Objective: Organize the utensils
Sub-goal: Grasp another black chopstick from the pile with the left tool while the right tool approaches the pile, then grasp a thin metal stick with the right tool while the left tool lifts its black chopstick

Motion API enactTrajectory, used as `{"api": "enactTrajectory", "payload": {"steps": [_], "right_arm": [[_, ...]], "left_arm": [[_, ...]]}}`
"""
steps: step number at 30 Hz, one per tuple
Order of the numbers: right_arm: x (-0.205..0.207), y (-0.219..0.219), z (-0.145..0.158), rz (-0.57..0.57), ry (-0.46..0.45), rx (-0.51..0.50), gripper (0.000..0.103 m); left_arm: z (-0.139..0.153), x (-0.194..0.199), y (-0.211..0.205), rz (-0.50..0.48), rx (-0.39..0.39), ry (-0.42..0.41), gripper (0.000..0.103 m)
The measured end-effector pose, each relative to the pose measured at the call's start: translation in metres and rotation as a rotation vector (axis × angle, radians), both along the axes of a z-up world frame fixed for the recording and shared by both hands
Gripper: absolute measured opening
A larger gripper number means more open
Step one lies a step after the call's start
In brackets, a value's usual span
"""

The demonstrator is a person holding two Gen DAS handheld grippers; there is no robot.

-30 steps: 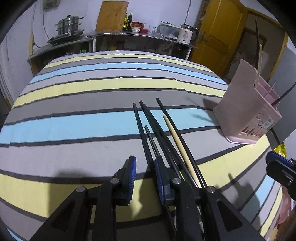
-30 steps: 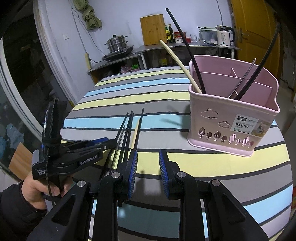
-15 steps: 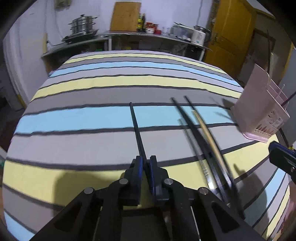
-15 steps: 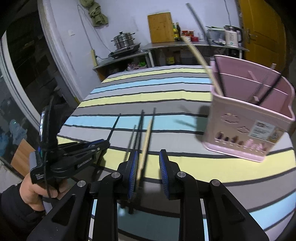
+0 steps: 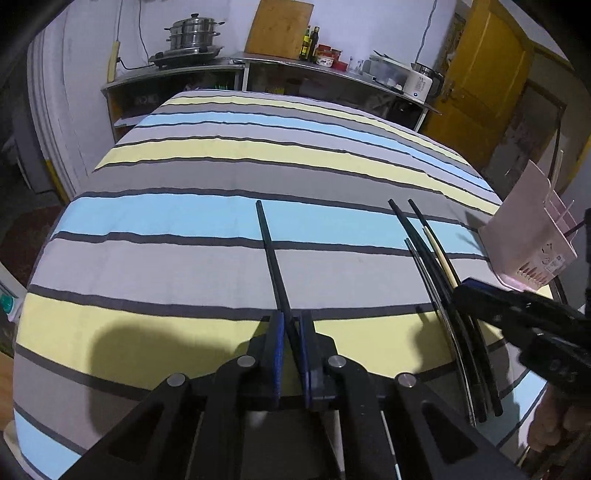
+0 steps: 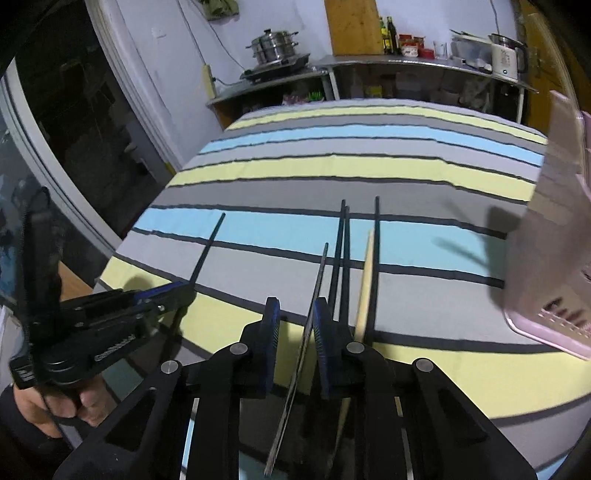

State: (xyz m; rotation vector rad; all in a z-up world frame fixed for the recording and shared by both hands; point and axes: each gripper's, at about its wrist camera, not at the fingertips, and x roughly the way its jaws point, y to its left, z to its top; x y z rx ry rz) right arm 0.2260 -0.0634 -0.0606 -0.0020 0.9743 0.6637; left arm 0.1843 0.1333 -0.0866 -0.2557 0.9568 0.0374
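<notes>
My left gripper (image 5: 290, 328) is shut on one black chopstick (image 5: 271, 258), which points away over the striped cloth; both show in the right wrist view (image 6: 184, 291) (image 6: 208, 245). Several black chopsticks (image 5: 436, 266) and a pale wooden one (image 5: 441, 258) lie in a bundle to the right. My right gripper (image 6: 295, 314) is open, its fingers astride a thin metal stick (image 6: 316, 288) at the near end of that bundle (image 6: 345, 258). The pink utensil basket (image 5: 528, 236) stands at the far right with chopsticks in it; it also shows in the right wrist view (image 6: 554, 240).
The table (image 5: 221, 173) is covered by a striped cloth, with its edge close below both grippers. Behind it runs a metal counter (image 5: 332, 70) with a steamer pot (image 5: 194, 35), a cutting board, bottles and a kettle. A yellow door (image 5: 484, 74) is at the right.
My left gripper shut on one black chopstick and drew it left, away from the bundle. My right gripper swung left from the basket and came down over the bundle's near end.
</notes>
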Motion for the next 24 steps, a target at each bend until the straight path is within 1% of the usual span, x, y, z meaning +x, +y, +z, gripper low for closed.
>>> {"api": "enactTrajectory", "payload": {"steps": [4,9,15,17,18,20,22,24], "right_arm": [[0.009,0.007,-0.013,-0.002,0.031,-0.024,0.017],[0.016,0.013,-0.018,-0.006,0.044,-0.044,0.016],[0.021,0.023,-0.02,-0.01,0.037,-0.076,0.016],[0.021,0.025,-0.019,-0.008,0.028,-0.093,0.013],[0.021,0.027,-0.02,-0.009,0.02,-0.108,0.006],[0.021,0.028,-0.02,-0.01,0.017,-0.117,0.006],[0.022,0.028,-0.019,-0.01,0.022,-0.114,0.005],[0.021,0.026,-0.016,-0.008,0.022,-0.102,0.005]], "left_arm": [[0.0,0.005,0.004,-0.004,-0.016,0.003,0.008],[-0.001,0.017,0.007,-0.006,-0.028,0.011,0.008],[-0.001,0.03,0.004,-0.019,0.003,0.031,0.008],[-0.001,0.033,0.0,-0.028,0.035,0.036,0.008],[-0.001,0.034,-0.003,-0.035,0.055,0.035,0.008],[-0.001,0.035,-0.006,-0.043,0.087,0.031,0.008],[-0.001,0.036,-0.005,-0.037,0.087,0.036,0.008],[0.0,0.037,-0.001,-0.026,0.054,0.041,0.007]]}}
